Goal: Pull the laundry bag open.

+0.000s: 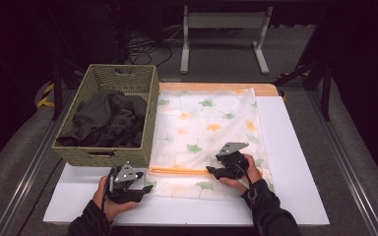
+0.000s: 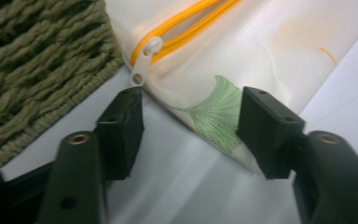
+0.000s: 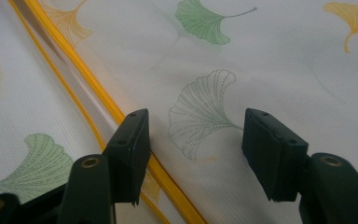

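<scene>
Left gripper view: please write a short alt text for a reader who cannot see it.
Two open black jaws of the left gripper straddle the corner of a white mesh bag printed with green leaves. Its white zipper pull on an orange zipper lies just above one jaw, beside a woven basket.

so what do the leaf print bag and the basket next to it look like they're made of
Leaf-print bag: looks like thin, matte, semi-sheer mesh fabric; a fine grid weave shows in both gripper views. Its orange zipper has a white pull that looks like plastic.
Basket: seemingly woven from twisted cord, paper or grass, olive and matte; the plaited strands show in the left gripper view.
</scene>
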`<state>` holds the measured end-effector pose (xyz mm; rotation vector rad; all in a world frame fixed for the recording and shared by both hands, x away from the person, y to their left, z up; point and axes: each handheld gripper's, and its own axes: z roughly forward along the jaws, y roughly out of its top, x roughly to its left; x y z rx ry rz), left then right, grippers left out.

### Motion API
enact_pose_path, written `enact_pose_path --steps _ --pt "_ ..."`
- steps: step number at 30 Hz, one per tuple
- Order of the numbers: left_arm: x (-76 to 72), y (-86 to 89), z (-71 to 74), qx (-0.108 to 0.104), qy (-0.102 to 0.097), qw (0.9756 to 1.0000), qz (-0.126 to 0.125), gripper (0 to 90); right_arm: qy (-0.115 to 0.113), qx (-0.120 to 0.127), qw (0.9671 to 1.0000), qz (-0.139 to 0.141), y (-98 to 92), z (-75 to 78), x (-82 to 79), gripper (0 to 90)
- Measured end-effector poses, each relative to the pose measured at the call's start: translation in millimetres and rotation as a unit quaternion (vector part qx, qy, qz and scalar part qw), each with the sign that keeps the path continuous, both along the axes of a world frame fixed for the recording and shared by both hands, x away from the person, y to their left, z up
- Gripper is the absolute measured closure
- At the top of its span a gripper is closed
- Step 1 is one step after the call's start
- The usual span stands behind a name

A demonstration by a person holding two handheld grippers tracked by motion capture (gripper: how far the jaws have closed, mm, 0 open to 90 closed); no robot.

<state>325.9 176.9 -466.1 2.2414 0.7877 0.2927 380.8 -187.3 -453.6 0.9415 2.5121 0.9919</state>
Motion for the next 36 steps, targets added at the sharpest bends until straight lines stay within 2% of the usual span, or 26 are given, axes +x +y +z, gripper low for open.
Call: enact_pose_path --steps 3,4,5,6,7,8,9,11,14,18,22,24,27,31,36 --pt "2.9 1.3 0.8 -0.003 0.001 1.0000 0.000 63.4 -0.002 0.002 1.0000 0.008 1.7 0.4 -0.7 59.1" --pt "3.6 -0.4 1.2 -0.005 0.002 0.9999 -0.009 77.5 -0.002 0.002 0.9999 0.014 3.2 0.7 -0.7 65.9" --pt "3.6 -0.4 1.2 -0.005 0.002 0.9999 -0.009 83.0 -0.002 0.002 0.9999 0.014 3.2 0.7 -0.7 65.9" --pt "3.0 -3.2 1.3 0.000 -0.006 0.9999 -0.014 87.8 -0.005 0.003 0.9999 0.012 4.3 0.6 0.1 74.1" --pt "2.9 -4.9 1.5 0.006 -0.012 0.9998 -0.013 88.3 -0.006 0.004 0.9999 0.011 4.7 0.4 0.6 77.7" --pt "3.8 -7.2 1.9 0.010 -0.015 0.9998 -0.008 88.3 -0.006 0.004 0.9999 0.011 4.7 0.4 0.6 77.7" --pt "5.2 -8.1 1.7 0.010 -0.017 0.9998 -0.004 88.5 -0.013 0.002 0.9999 0.008 6.4 0.2 2.0 84.3" --pt "9.2 -8.9 1.4 0.010 -0.021 0.9997 0.000 88.5 -0.016 -0.001 0.9999 0.007 7.1 0.2 2.7 86.3" --pt "13.6 -11.1 1.1 0.011 -0.026 0.9996 0.009 88.5 -0.033 -0.014 0.9993 -0.007 9.2 1.1 5.6 90.0" --pt "18.3 -17.9 1.4 0.026 -0.044 0.9987 0.003 88.2 -0.050 -0.011 0.9982 -0.032 5.5 0.8 17.0 90.0" --pt "21.8 -20.2 1.4 0.022 -0.041 0.9989 0.002 88.2 -0.059 0.003 0.9972 -0.047 3.3 4.1 23.9 90.0" --pt "22.6 -18.9 1.3 0.021 -0.042 0.9989 -0.002 88.2 -0.063 0.019 0.9964 -0.054 0.7 7.8 24.8 88.3" --pt "22.1 -17.8 1.5 0.019 -0.039 0.9990 -0.003 87.8 -0.057 0.032 0.9969 -0.044 -1.1 9.5 23.3 82.0" --pt "20.7 -14.3 1.3 0.015 -0.036 0.9992 -0.012 87.3 -0.037 0.031 0.9985 -0.027 1.1 5.9 22.1 71.5" --pt "19.4 -11.9 1.1 0.013 -0.033 0.9993 -0.014 86.8 -0.028 0.016 0.9994 -0.015 2.7 4.7 19.6 48.6"
